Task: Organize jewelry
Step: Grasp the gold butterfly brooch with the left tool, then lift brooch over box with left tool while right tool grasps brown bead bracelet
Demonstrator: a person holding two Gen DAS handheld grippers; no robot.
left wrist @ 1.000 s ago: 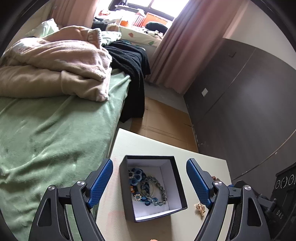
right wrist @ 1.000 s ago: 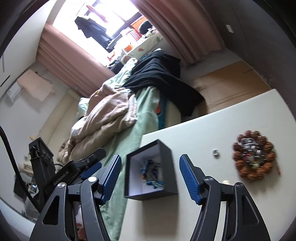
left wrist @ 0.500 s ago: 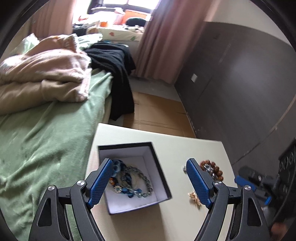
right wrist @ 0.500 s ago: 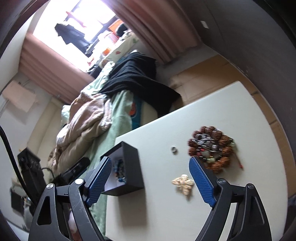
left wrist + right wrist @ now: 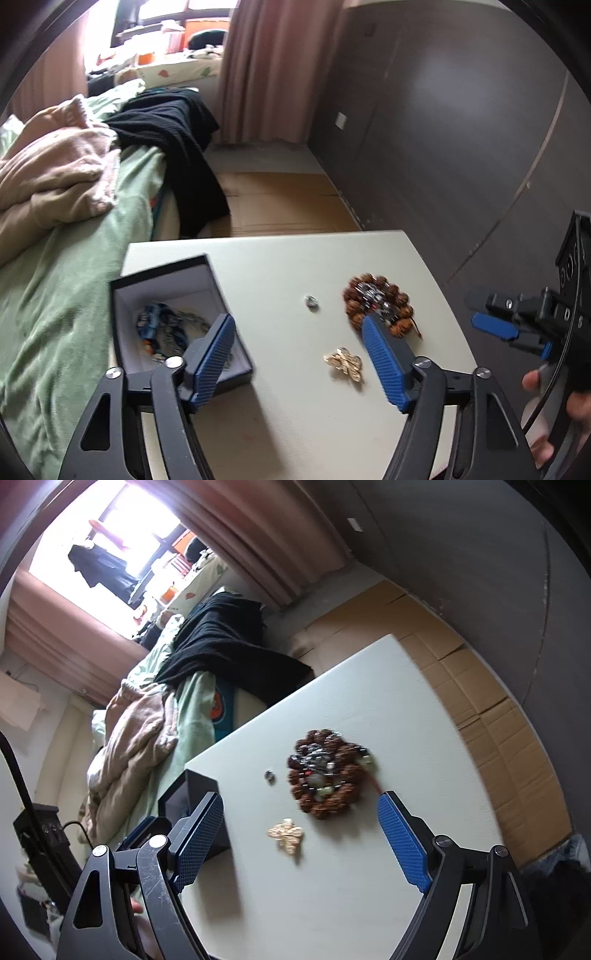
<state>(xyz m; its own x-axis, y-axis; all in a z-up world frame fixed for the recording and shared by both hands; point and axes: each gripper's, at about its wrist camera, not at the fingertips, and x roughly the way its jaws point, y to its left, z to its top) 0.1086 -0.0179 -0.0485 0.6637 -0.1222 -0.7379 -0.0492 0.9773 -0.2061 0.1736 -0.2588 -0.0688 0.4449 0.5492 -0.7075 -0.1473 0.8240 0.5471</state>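
A black box (image 5: 162, 269) with a white lining sits at the left of the white table (image 5: 295, 413) and holds blue bead jewelry (image 5: 162, 325). To its right lie a small silver ring (image 5: 311, 301), a coil of brown beads (image 5: 376, 299) and a gold brooch (image 5: 343, 363). My left gripper (image 5: 297, 323) hovers over the table. Its jaws are closing and nothing is between the pads. My right gripper (image 5: 300, 800) is open and empty above the brown beads (image 5: 327, 775), the brooch (image 5: 286, 836) and the ring (image 5: 269, 774). The box (image 5: 199, 790) is at its left.
A bed with a green sheet (image 5: 55, 295), a pink blanket (image 5: 55, 173) and a black garment (image 5: 173, 136) runs along the table's left side. Flattened cardboard (image 5: 280, 203) covers the floor beyond. A dark wardrobe wall (image 5: 461, 129) stands to the right. A person's hand (image 5: 554, 398) holds the right gripper's handle.
Both views have swung right, from the box toward the ring, beads and brooch. The right jaws have spread wider. The left jaws have narrowed a little.
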